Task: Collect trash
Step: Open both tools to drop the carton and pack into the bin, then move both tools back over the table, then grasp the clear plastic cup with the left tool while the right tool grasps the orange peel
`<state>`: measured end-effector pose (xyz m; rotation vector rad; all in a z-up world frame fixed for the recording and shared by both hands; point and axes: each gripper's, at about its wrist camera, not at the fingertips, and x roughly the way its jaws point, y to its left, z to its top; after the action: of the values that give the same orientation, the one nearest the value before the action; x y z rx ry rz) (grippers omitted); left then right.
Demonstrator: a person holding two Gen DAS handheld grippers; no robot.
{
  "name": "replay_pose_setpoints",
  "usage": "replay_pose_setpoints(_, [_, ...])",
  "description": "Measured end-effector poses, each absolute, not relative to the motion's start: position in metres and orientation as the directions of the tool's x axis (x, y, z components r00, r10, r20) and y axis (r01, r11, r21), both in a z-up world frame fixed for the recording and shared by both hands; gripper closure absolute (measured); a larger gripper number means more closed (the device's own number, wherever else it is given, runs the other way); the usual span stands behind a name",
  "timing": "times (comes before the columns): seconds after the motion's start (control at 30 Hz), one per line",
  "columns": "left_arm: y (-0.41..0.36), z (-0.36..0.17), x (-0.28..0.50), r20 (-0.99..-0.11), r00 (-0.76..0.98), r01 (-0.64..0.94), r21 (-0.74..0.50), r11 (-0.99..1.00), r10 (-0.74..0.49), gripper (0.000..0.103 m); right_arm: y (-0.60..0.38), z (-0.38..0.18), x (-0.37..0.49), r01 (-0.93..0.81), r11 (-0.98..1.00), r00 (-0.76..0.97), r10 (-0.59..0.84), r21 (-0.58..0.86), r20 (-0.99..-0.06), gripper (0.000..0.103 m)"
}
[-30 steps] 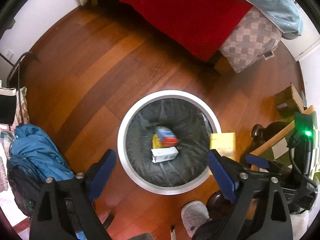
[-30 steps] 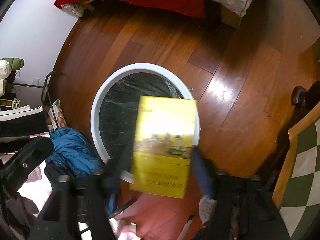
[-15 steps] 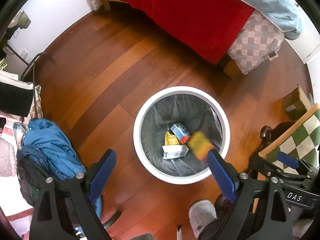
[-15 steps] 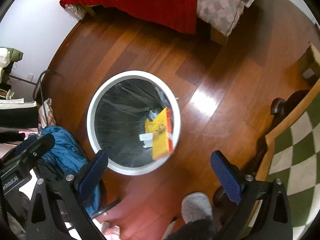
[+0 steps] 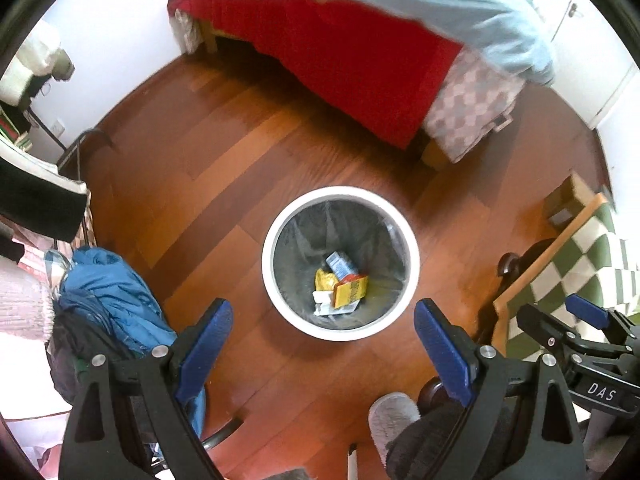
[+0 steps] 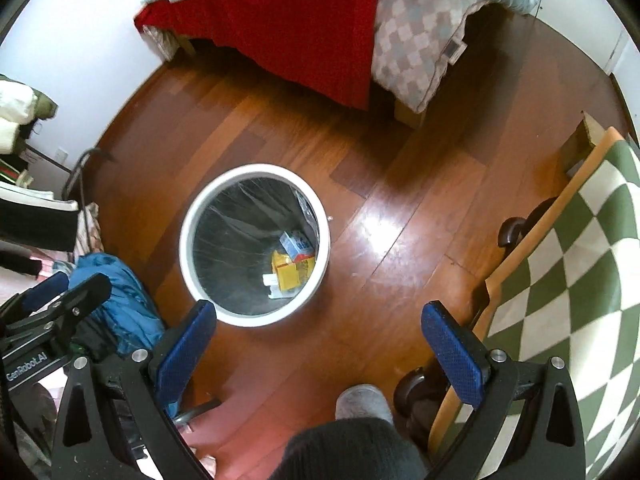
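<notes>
Yellow box (image 6: 291,274) dropped into bin (image 6: 188,256); both tongs (image 6: 316,340) (image 5: 322,344) apart, empty, above.

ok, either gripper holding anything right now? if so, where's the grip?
Nothing held. Left gripper and right gripper are both open and empty; the yellow box lies inside the trash bin.

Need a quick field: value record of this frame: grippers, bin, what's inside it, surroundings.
left gripper: open, empty
right gripper: open, empty
trash bin: white rim, dark liner, upright on wooden floor
bin contents: yellow box, blue-and-red carton, yellow wrapper, white box partly under the yellow box
surroundings: bed with red cover, blue jacket, green checkered cloth, grey slipper
</notes>
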<state>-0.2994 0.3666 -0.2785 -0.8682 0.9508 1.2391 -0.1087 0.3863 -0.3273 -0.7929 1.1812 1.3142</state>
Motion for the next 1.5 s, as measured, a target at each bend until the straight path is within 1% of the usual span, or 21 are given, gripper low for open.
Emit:
replay_pose_setpoints(0.07, [0.356,-0.256,-0.296,-0.914,0.074,-0.990,-0.020,0.136,0.400,0.011,0.376,-0.309,-0.105,-0.970,0.144,-0.140,0.325,0.196,-0.935,0.000])
replay_pose_setpoints(0.2, [0.329,-0.205,-0.285,-0.869,0.067,-0.988,0.012,0.156,0.490,0.011,0.347,-0.261,-0.091,-0.948,0.146,-0.200,0.413,0.282,-0.888,0.000])
replay_pose_setpoints(0.4, [0.281,-0.142,-0.244,-0.788,0.133,-0.972,0.016,0.236,0.601,0.011,0.276,-0.180,-0.044,-0.894,0.175,-0.251,0.567,0.413,-0.785,0.000])
replay_pose_setpoints(0.5, [0.255,-0.125,-0.211,-0.754,0.175,-0.953,0.033,0.302,0.633,0.011,0.235,-0.156,-0.016,-0.871,0.214,-0.232,0.614,0.443,-0.754,0.000])
replay_pose_setpoints(0.57, [0.240,-0.123,-0.189,-0.743,0.195,-0.939,0.047,0.341,0.640,0.011,0.194,-0.145,0.012,-0.847,0.275,-0.195,0.636,0.455,-0.746,0.000])
replay_pose_setpoints(0.67, [0.214,-0.131,-0.139,-0.752,0.243,-0.900,0.061,0.431,0.613,0.011,0.141,-0.142,0.051,-0.813,0.367,-0.125,0.646,0.451,-0.753,0.000])
replay_pose_setpoints(0.77, [0.187,-0.158,-0.076,-0.793,0.292,-0.843,0.051,0.536,0.535,0.010,0.079,-0.149,0.101,-0.753,0.498,-0.030,0.628,0.431,-0.778,0.000])
replay_pose_setpoints(0.93, [0.142,-0.214,0.017,-0.853,0.301,-0.751,0.064,0.657,0.427,0.010,-0.032,-0.183,0.193,-0.574,0.730,0.115,0.520,0.370,-0.846,0.000])
replay_pose_setpoints(1.07, [0.110,-0.264,0.080,-0.905,0.259,-0.682,0.077,0.727,0.338,0.010,-0.114,-0.218,0.257,-0.422,0.844,0.163,0.429,0.331,-0.888,0.000])
replay_pose_setpoints(1.1, [0.106,-0.274,0.092,-0.914,0.245,-0.669,0.083,0.739,0.324,0.010,-0.131,-0.227,0.268,-0.392,0.862,0.169,0.411,0.321,-0.896,0.003])
replay_pose_setpoints(1.13, [0.100,-0.283,0.102,-0.922,0.235,-0.656,0.084,0.750,0.309,0.010,-0.151,-0.239,0.282,-0.354,0.881,0.168,0.391,0.315,-0.905,0.015])
replay_pose_setpoints(1.17, [0.093,-0.290,0.110,-0.928,0.226,-0.645,0.085,0.760,0.295,0.010,-0.165,-0.249,0.292,-0.327,0.894,0.166,0.374,0.307,-0.912,0.022])
replay_pose_setpoints(1.2, [0.086,-0.298,0.118,-0.934,0.216,-0.630,0.091,0.771,0.286,0.010,-0.175,-0.259,0.300,-0.301,0.905,0.164,0.360,0.301,-0.919,0.034])
replay_pose_setpoints(1.23, [0.079,-0.309,0.129,-0.938,0.195,-0.610,0.111,0.784,0.285,0.010,-0.186,-0.273,0.309,-0.280,0.913,0.154,0.347,0.296,-0.925,0.038])
replay_pose_setpoints(1.4, [0.057,-0.332,0.151,-0.946,0.145,-0.560,0.164,0.812,0.291,0.010,-0.210,-0.311,0.331,-0.244,0.931,0.143,0.311,0.271,-0.940,0.045])
replay_pose_setpoints(1.5, [0.050,-0.335,0.153,-0.945,0.133,-0.548,0.181,0.817,0.298,0.010,-0.209,-0.327,0.332,-0.240,0.925,0.130,0.332,0.296,-0.934,0.049])
